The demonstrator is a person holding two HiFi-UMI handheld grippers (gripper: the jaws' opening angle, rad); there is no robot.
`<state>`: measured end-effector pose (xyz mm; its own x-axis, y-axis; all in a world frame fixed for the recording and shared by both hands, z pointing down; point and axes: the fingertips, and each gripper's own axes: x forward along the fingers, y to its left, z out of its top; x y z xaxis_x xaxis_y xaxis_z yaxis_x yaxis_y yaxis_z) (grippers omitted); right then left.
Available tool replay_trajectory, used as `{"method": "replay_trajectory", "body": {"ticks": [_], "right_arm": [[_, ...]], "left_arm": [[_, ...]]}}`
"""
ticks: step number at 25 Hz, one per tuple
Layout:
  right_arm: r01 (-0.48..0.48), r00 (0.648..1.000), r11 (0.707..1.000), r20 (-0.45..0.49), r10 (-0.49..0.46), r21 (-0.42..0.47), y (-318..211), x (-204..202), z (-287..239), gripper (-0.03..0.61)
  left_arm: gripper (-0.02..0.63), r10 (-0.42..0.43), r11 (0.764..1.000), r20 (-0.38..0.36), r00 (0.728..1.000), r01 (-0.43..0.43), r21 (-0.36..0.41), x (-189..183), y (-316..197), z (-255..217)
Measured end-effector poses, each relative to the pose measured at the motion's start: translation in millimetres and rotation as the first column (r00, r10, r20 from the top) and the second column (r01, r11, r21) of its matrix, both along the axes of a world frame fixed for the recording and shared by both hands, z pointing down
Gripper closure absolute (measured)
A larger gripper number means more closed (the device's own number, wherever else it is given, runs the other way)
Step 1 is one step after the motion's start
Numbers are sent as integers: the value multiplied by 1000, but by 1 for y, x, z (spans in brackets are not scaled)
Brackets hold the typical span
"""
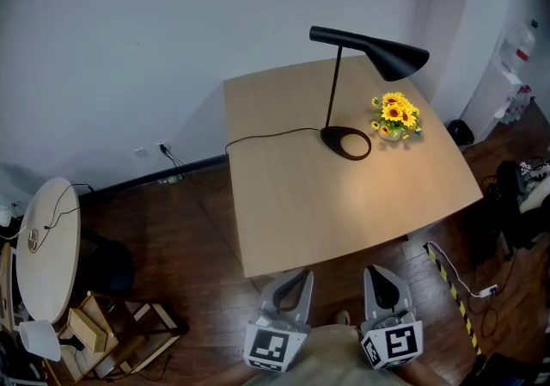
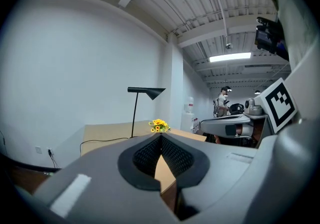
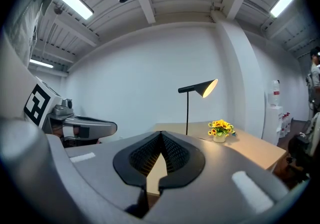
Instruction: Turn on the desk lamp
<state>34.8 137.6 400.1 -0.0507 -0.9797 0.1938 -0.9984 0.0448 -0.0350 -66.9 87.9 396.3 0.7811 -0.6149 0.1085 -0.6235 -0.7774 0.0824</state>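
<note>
The lamp (image 1: 378, 51) is seen lit, so the job looks done. The left gripper (image 1: 297, 279) and right gripper (image 1: 378, 278) are held closed and empty, far from the lamp.

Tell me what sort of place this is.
Probably an office or lab workroom: a light wooden table carrying a black desk lamp and a small pot of yellow flowers, with fluorescent strip lights under an exposed-beam ceiling.
</note>
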Motion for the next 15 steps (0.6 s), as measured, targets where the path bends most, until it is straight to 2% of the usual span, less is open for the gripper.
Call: {"method": "replay_trajectory", "body": {"ticks": [8,15], "right_arm": [[67,998,998,-7,-67,7,22,22,1,578],[127,989,992,72,-127,9,37,31,6,578]], "left_arm": [[614,-37,999,7,999,37,6,32,23,-4],[614,-67,998,65,996,67,6,55,43,2]]}}
